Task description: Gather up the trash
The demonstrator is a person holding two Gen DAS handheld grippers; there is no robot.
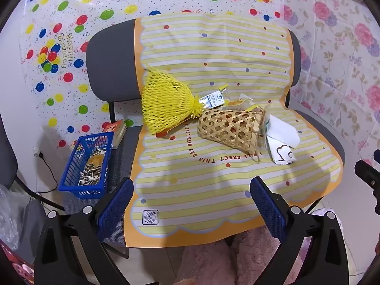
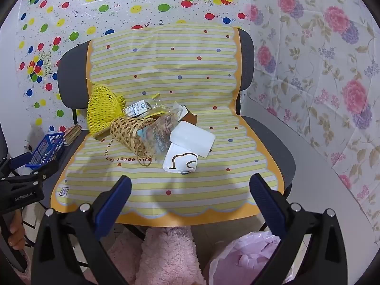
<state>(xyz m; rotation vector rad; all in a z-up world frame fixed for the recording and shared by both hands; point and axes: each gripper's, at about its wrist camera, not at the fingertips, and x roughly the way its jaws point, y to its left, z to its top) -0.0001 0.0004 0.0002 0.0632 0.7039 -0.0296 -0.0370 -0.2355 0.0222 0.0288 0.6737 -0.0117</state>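
Note:
A pile of trash lies on the yellow striped cloth [image 1: 213, 76] over a grey chair: a yellow net bag [image 1: 166, 104] [image 2: 102, 106], a woven bamboo cone [image 1: 228, 128] [image 2: 130, 135], a small carton [image 1: 211, 99] [image 2: 137, 109], clear wrappers [image 2: 163, 128], a white card [image 2: 192, 140] and a white napkin with a brown outline [image 1: 282, 152] [image 2: 182, 161]. My left gripper [image 1: 192, 204] is open and empty, short of the pile. My right gripper [image 2: 190, 201] is open and empty, near the seat's front edge.
A blue basket [image 1: 87, 163] [image 2: 45, 152] of sunflower seed shells stands at the seat's left, a red booklet [image 1: 118, 128] behind it. A pink plastic bag [image 2: 247, 258] sits on the floor at lower right. Pink fluffy fabric [image 2: 166, 256] lies below the seat. Patterned sheets cover the walls.

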